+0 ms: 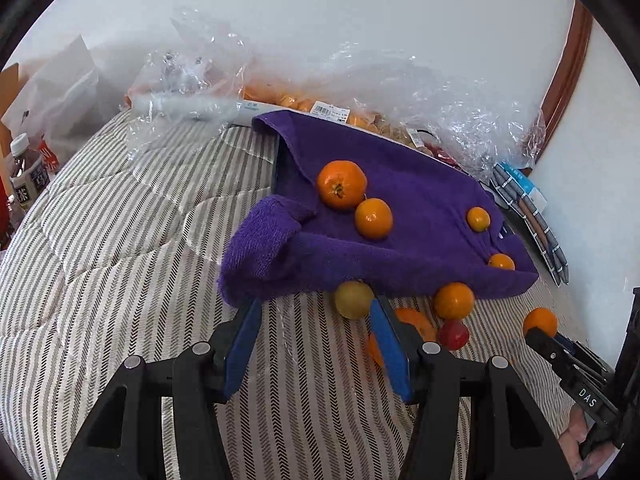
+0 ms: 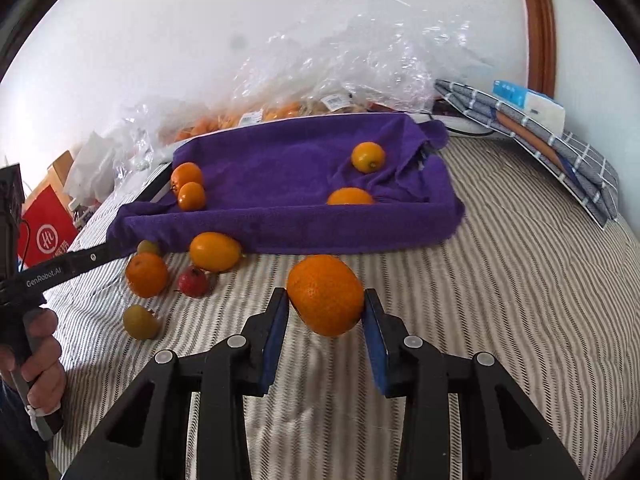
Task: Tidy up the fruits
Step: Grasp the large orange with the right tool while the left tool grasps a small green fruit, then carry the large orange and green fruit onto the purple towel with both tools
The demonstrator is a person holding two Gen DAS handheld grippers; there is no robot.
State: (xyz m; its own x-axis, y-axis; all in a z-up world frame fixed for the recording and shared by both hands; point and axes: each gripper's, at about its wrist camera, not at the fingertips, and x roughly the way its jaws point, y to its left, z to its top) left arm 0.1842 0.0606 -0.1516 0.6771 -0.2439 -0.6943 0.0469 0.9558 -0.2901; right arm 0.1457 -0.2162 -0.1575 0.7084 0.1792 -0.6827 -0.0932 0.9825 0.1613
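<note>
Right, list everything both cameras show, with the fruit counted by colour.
towel: one, purple, on the bedcover
oranges on towel: four, orange, two towards each end
loose oranges: two, orange, on bedcover in front of towel
red fruit: one, red, beside them
yellow-green fruits: two, same cluster
plastic bags: count unclear, clear, against wall
bedcover: one, striped
folded cloth: one, grey check, far right
left gripper: black, blue pads, open, empty
right gripper: same colours, shut on held orange
</note>
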